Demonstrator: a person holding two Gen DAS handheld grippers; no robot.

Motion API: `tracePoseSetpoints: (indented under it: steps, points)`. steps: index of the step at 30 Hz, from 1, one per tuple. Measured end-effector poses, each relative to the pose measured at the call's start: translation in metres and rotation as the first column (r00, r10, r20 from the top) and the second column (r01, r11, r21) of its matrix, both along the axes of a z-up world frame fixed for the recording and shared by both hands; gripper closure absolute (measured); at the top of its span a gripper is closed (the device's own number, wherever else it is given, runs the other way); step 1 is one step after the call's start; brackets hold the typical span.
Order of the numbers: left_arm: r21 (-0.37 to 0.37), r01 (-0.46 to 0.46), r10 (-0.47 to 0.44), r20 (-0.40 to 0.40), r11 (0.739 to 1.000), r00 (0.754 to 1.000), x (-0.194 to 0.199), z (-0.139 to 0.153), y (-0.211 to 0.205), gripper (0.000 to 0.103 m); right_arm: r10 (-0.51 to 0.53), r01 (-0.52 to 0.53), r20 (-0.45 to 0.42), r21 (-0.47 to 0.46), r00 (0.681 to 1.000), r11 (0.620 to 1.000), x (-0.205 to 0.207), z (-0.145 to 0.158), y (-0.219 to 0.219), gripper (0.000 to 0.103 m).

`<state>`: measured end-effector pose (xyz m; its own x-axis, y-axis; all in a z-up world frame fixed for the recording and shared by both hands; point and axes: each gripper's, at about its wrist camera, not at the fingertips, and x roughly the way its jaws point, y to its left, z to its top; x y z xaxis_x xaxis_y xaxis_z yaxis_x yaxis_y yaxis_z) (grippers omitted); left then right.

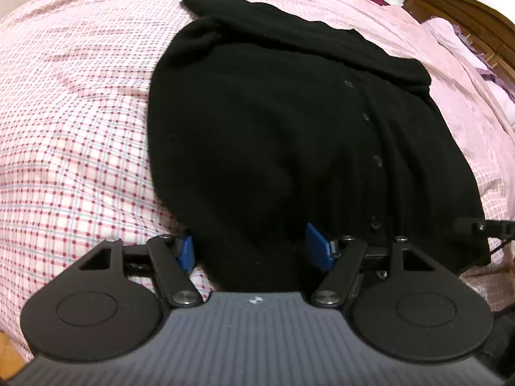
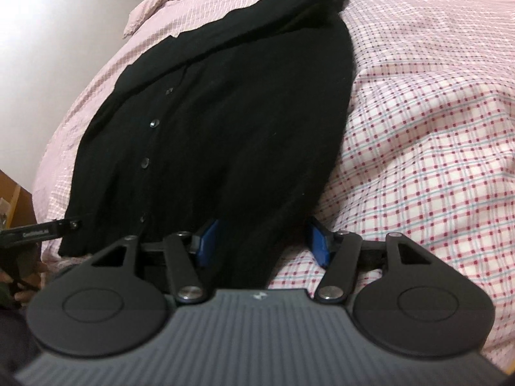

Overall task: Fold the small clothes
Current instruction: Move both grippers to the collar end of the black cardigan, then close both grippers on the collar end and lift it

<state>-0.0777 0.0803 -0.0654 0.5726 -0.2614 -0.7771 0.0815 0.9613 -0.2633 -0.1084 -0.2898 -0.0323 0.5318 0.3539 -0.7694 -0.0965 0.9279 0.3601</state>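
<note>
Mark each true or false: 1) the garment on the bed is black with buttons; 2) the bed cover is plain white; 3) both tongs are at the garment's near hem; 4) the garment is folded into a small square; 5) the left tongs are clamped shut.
1) True: the cardigan is black with a row of buttons.
2) False: the cover is pink-checked.
3) True: left tongs and right tongs straddle the hem.
4) False: it lies at full length.
5) False: they stand open.
</note>
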Motion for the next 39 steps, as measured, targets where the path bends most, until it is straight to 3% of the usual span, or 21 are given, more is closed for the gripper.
tracePoseSetpoints:
  steps: [3, 5, 6, 7, 8, 9, 22, 23, 25, 29, 34, 36, 39]
  points:
    - [0.016, 0.008, -0.009, 0.006, 1.000, 1.000, -0.001, -0.001, -0.005, 0.031, 0.015, -0.015, -0.011, -0.006, 1.000, 1.000, 0.005, -0.004, 0.005, 0.043]
    - [0.015, 0.008, -0.008, 0.007, 1.000, 1.000, -0.003, 0.000, -0.007, 0.037, 0.023, -0.024, -0.012, -0.011, 1.000, 1.000, 0.004, -0.004, 0.008, 0.043]
    - [0.009, 0.006, -0.006, 0.004, 1.000, 1.000, -0.002, -0.001, -0.006, 0.050, 0.023, -0.023, -0.009, -0.011, 1.000, 1.000, 0.003, -0.004, 0.007, 0.046]
    - [-0.006, 0.005, -0.005, -0.007, 1.000, 1.000, -0.003, -0.003, -0.005, 0.060, 0.024, -0.024, -0.010, -0.015, 1.000, 1.000, 0.002, -0.005, 0.006, 0.060]
    - [-0.019, 0.003, -0.003, -0.015, 1.000, 1.000, -0.004, -0.004, -0.004, 0.062, 0.027, -0.027, -0.013, -0.027, 1.000, 0.999, 0.000, -0.006, 0.005, 0.073]
    - [-0.026, 0.002, -0.002, -0.019, 1.000, 1.000, -0.004, -0.006, -0.002, 0.065, 0.025, -0.026, -0.011, -0.034, 1.000, 0.999, -0.002, -0.008, 0.004, 0.075]
    - [-0.060, -0.001, -0.001, -0.034, 0.998, 0.999, 0.001, -0.018, 0.001, 0.065, 0.057, -0.056, 0.013, -0.033, 0.998, 0.998, -0.001, -0.013, 0.003, 0.077]
    - [-0.068, -0.004, 0.002, -0.027, 0.998, 1.000, 0.001, -0.017, 0.002, 0.067, 0.054, -0.054, 0.024, -0.026, 0.998, 0.998, -0.003, -0.013, 0.003, 0.081]
    - [-0.103, -0.013, 0.012, -0.012, 0.995, 1.000, -0.002, -0.015, 0.007, 0.089, 0.046, -0.047, 0.052, 0.016, 0.998, 0.999, -0.007, -0.012, -0.002, 0.092]
    - [-0.257, -0.047, 0.053, 0.018, 0.965, 0.998, -0.006, -0.007, 0.030, 0.093, 0.011, -0.027, 0.118, 0.131, 0.993, 0.991, -0.012, -0.003, -0.015, 0.094]
    - [-0.373, -0.039, 0.080, 0.096, 0.927, 0.992, -0.006, 0.015, 0.046, 0.094, -0.024, -0.031, 0.220, 0.244, 0.975, 0.969, -0.014, 0.015, -0.024, 0.094]
    - [-0.400, -0.034, 0.090, 0.122, 0.916, 0.988, -0.002, 0.025, 0.049, 0.094, -0.042, -0.029, 0.248, 0.276, 0.968, 0.961, -0.012, 0.021, -0.026, 0.094]
    - [-0.392, -0.036, 0.110, 0.168, 0.919, 0.980, 0.005, 0.041, 0.050, 0.094, -0.072, -0.025, 0.294, 0.314, 0.953, 0.949, -0.004, 0.037, -0.026, 0.095]
